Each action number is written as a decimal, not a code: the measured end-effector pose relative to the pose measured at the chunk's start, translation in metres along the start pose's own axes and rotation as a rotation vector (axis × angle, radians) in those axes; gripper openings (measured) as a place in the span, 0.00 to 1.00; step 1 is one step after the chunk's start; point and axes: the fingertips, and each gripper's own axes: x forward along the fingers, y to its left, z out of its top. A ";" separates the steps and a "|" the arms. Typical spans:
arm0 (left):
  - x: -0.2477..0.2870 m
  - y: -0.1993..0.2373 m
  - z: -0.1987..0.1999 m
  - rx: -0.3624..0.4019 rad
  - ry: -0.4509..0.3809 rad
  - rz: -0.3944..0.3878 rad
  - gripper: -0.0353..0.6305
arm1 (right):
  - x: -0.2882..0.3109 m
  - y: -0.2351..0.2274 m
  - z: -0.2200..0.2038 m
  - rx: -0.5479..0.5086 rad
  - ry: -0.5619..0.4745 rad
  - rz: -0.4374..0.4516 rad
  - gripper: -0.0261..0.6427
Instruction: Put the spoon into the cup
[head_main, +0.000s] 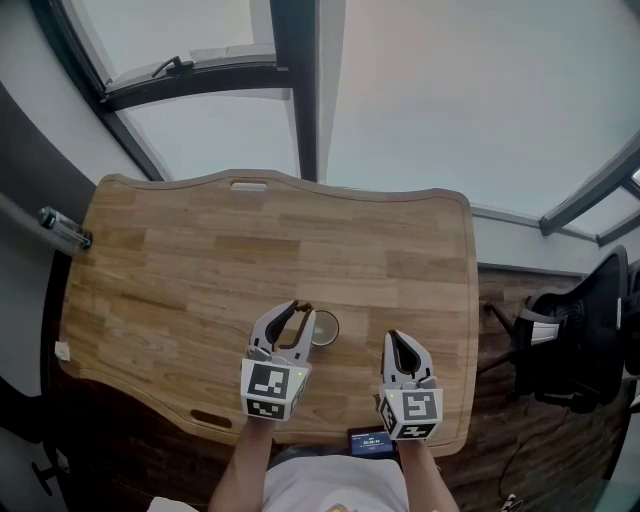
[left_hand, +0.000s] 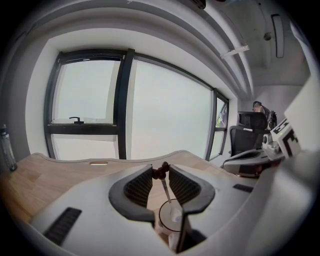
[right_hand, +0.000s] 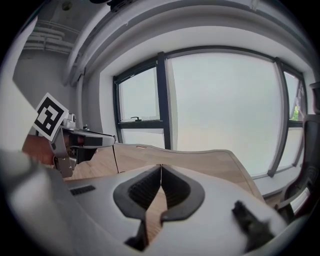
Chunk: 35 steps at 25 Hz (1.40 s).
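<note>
Two tools are held over a wooden bench (head_main: 180, 270), one in each of the person's hands. The left tool (left_hand: 161, 168) is pinching the spoon (left_hand: 165, 192) by the dark knob at the top of its handle, right between the tips of its jaws. The thin handle hangs down from there, and the round end of the spoon sits inside the cup (left_hand: 164, 223). The cup is small and white and stands upright on the bench, just below the left tool's jaws. From the head view the cup is near the front edge of the bench, close to the middle, with the left tool's tips reaching over its rim. The right tool (right_hand: 160, 168) is to the right of the cup and apart from it. Its jaws are closed, tips touching, with nothing between them; only the wood of the bench shows through the gap lower down. A bottle (head_main: 63, 228) lies at the far left edge of the bench, well away from the cup. A black chair (head_main: 585, 335) stands off to the right, past the end of the bench. Big windows (left_hand: 165, 105) are behind the bench.
</note>
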 end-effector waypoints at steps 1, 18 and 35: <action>0.001 0.000 -0.002 -0.003 0.004 -0.001 0.22 | 0.001 0.000 -0.001 0.001 0.002 0.001 0.09; 0.015 0.003 -0.026 -0.030 0.053 0.001 0.22 | 0.016 -0.007 -0.012 0.014 0.033 0.018 0.09; 0.027 0.002 -0.045 -0.043 0.106 -0.010 0.22 | 0.028 -0.012 -0.026 0.033 0.064 0.029 0.08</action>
